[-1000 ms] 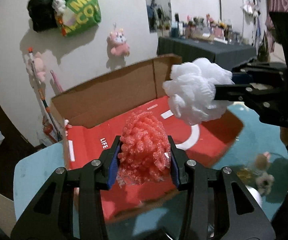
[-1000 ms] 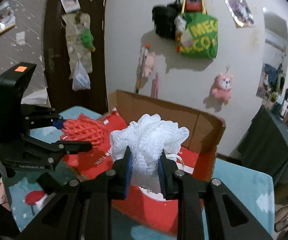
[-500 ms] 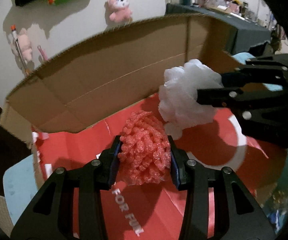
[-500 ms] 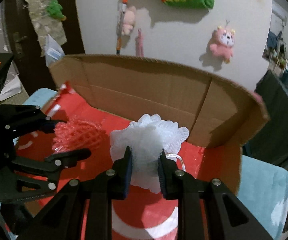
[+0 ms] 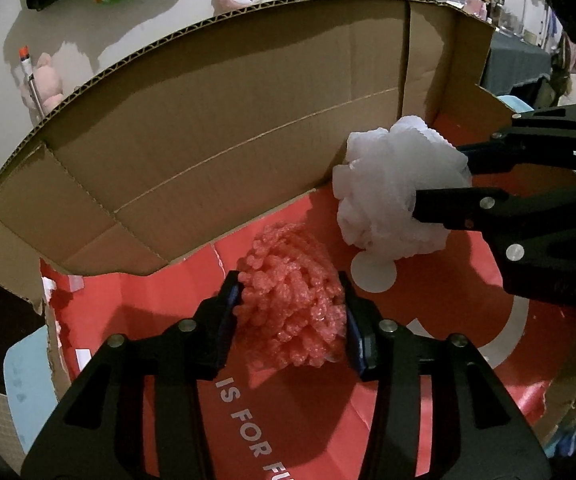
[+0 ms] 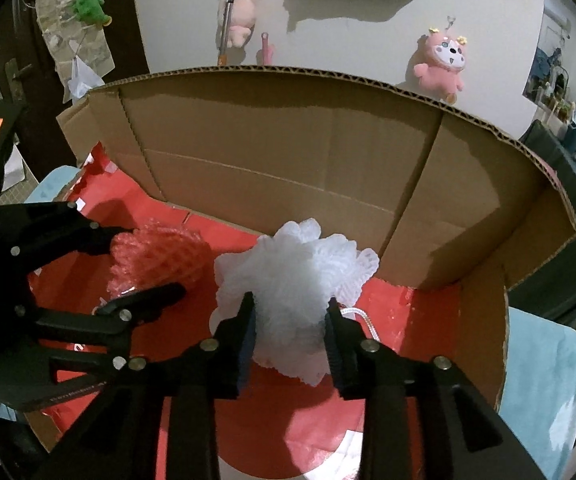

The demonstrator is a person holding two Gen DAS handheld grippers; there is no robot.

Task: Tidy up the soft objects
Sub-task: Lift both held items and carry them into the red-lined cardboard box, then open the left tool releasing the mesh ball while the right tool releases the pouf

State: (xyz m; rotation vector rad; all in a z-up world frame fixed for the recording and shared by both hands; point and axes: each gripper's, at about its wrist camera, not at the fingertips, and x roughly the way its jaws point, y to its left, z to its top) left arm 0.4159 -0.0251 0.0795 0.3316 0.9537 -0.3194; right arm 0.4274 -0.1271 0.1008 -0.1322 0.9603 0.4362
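Both puffs down inside the box, neither let go yet

Left claw (image 5: 290, 312) is clenched on the pink puff (image 5: 292, 300), right claw (image 6: 290, 328) on the white puff (image 6: 292, 280). The box floor (image 5: 308, 420) sits right under both, so it looks like a straight drop. The cardboard wall (image 6: 288, 152) is close ahead of the claws, and the white puff's cord (image 6: 358, 316) trails off to the right.
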